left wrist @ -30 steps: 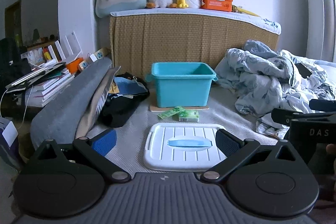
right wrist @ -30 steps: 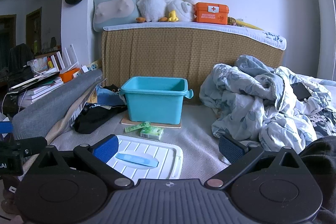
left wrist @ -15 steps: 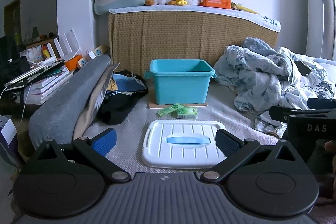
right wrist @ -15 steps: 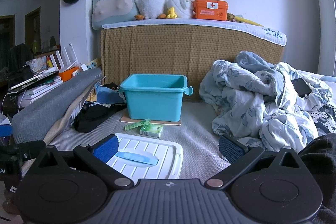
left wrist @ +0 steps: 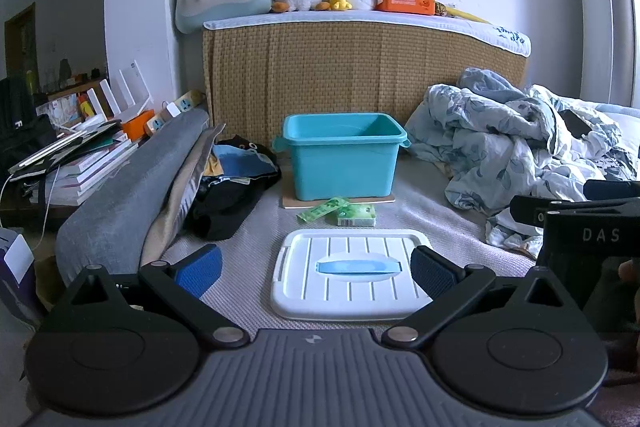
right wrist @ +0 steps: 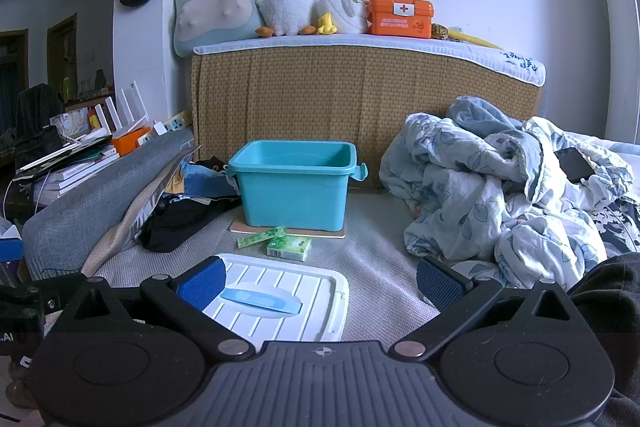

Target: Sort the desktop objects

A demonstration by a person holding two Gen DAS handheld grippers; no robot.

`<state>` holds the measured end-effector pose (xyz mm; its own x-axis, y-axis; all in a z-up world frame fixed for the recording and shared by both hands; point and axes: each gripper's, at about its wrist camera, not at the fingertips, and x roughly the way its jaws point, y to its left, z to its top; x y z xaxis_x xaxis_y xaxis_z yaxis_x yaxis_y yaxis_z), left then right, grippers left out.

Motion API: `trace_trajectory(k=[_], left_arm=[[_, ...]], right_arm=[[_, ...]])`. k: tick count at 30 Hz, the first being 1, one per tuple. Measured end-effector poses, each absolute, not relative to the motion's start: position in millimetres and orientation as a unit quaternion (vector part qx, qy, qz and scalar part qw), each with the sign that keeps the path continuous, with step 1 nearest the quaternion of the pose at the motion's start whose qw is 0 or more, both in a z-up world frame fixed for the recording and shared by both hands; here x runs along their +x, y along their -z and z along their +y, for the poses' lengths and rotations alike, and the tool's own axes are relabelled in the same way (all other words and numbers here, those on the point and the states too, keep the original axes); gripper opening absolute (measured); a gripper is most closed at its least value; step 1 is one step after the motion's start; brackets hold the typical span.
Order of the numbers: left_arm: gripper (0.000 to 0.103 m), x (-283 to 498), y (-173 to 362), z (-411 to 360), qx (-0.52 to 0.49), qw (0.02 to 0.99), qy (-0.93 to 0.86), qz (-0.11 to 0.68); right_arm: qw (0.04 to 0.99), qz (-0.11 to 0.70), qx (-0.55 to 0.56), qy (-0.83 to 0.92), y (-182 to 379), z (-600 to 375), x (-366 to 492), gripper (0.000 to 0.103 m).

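Left wrist view: teal bin far ahead of wide-open, empty left gripper; white lid flat between the fingers. Stiff, light; best grabbed by blue handle. Right gripper also wide, empty. Green packets small, soft-looking. Bin's inside hidden.

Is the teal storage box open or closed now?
Open. The teal box has no cover: its inner walls show, and its white lid lies flat on the bed in front of it.
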<state>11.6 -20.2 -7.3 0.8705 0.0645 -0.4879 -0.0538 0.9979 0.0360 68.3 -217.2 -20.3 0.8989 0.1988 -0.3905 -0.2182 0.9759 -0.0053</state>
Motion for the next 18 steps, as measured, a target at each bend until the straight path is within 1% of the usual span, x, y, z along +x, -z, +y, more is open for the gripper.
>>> trace_trajectory(k=[18], left_arm=[[0.103, 11.5, 9.0, -18.9, 0.011, 0.967, -0.033, 0.252]], right_arm=[[0.974, 0.197, -0.022, -0.107, 19.6, -217.8, 68.1, 0.103]])
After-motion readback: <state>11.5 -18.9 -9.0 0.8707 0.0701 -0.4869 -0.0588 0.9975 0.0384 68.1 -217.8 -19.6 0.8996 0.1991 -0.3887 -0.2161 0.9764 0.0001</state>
